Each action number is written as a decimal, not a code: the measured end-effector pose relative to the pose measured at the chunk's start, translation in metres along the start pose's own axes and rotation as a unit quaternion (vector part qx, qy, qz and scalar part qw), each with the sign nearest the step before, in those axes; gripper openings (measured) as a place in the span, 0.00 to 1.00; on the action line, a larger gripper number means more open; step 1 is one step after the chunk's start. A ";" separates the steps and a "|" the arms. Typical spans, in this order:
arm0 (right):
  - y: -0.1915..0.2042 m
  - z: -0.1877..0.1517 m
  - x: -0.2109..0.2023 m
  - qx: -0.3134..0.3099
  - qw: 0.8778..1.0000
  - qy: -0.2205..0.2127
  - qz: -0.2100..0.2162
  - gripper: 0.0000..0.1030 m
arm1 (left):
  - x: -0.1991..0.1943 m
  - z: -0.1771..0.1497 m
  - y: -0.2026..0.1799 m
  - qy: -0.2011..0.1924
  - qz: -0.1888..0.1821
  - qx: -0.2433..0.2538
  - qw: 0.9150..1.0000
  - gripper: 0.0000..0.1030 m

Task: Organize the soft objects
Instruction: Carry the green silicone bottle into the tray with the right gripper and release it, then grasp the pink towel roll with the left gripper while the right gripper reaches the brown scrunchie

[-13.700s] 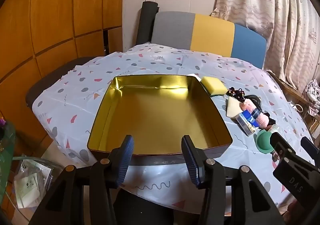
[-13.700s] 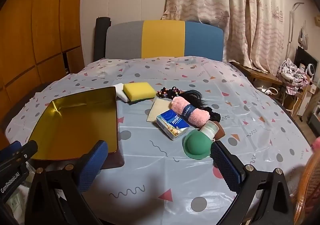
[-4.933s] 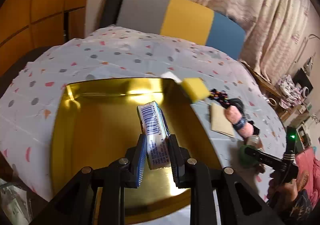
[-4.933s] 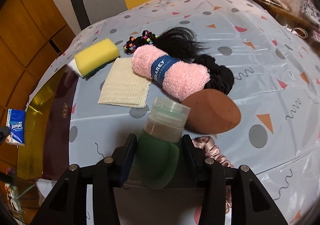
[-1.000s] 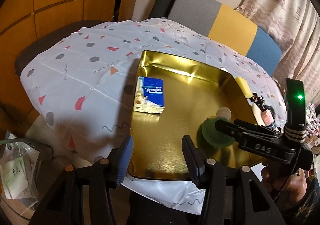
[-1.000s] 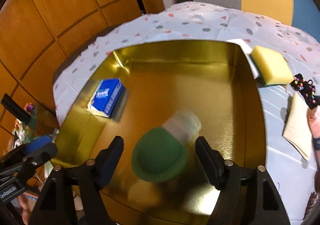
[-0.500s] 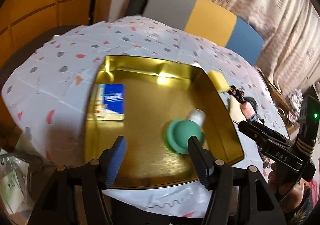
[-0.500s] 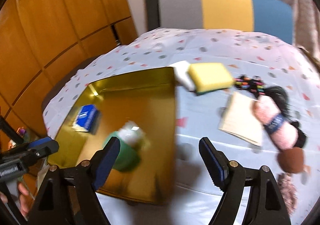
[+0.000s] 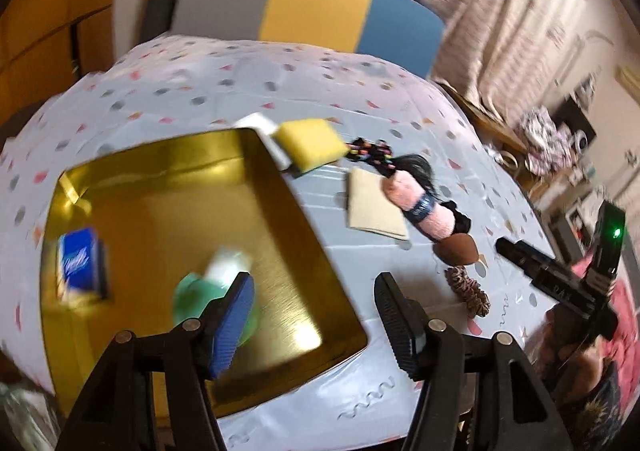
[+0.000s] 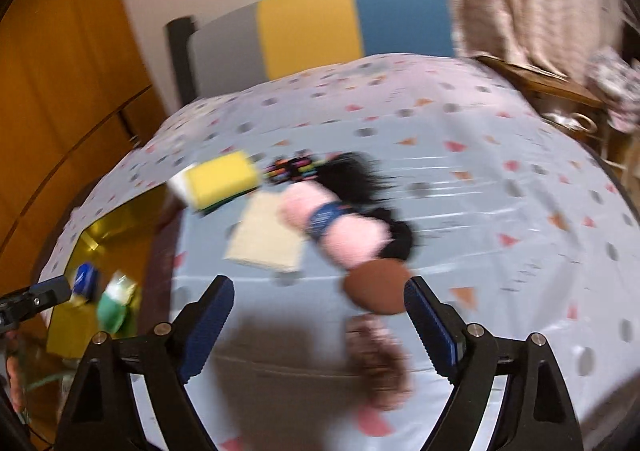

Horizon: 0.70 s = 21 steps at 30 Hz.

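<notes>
The gold tray (image 9: 304,211) holds a blue tissue pack (image 9: 82,263) and a green squeeze bottle (image 9: 192,291), partly hidden by a finger. My left gripper (image 9: 314,283) hangs open over the tray's right corner, holding nothing. To the right lie a yellow sponge (image 9: 310,143), beige cloth (image 9: 374,207), pink rolled towel (image 9: 420,207), brown egg-shaped sponge (image 9: 456,249) and scrunchie (image 9: 468,291). My right gripper (image 10: 318,285) is above the tablecloth, its jaws opening with nothing in them. The brown sponge (image 10: 376,285) and scrunchie (image 10: 380,363) lie just beyond its fingers; the towel (image 10: 336,229) lies farther back.
Beaded hair ties (image 10: 292,169) and a black hair piece (image 10: 356,175) lie behind the towel. A grey, yellow and blue chair back (image 10: 312,27) stands at the far side of the dotted tablecloth (image 10: 480,191). Curtains and clutter are at the right. Both views are motion-blurred.
The green bottle, between the right fingers a second ago, now lies in the tray. Both grippers have swung right, from the tray toward the loose items. The right jaws have widened.
</notes>
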State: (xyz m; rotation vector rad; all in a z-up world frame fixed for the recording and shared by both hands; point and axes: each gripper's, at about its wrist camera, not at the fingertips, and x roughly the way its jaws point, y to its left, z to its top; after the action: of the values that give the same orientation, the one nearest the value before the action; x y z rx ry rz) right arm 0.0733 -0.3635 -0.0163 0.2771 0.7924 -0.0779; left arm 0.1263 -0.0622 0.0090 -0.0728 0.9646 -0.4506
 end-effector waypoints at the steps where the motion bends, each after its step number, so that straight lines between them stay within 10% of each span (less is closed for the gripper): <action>1: -0.011 0.002 -0.003 0.011 1.000 -0.003 -0.010 0.87 | 0.006 0.005 -0.008 0.005 -0.002 0.011 1.000 0.61; 14: -0.092 0.006 -0.001 0.130 0.991 -0.021 0.005 0.90 | 0.106 0.050 -0.073 0.105 0.019 0.034 0.994 0.64; 21: -0.090 0.006 -0.004 0.129 0.991 -0.031 0.019 0.90 | 0.161 0.067 -0.097 0.112 0.064 0.062 0.990 0.87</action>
State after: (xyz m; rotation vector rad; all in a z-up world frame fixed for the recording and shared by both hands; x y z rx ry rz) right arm 0.0593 -0.4517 -0.0294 0.5329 0.7148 -0.1533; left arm 0.2258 -0.2238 -0.0521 0.1551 1.1523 -0.4041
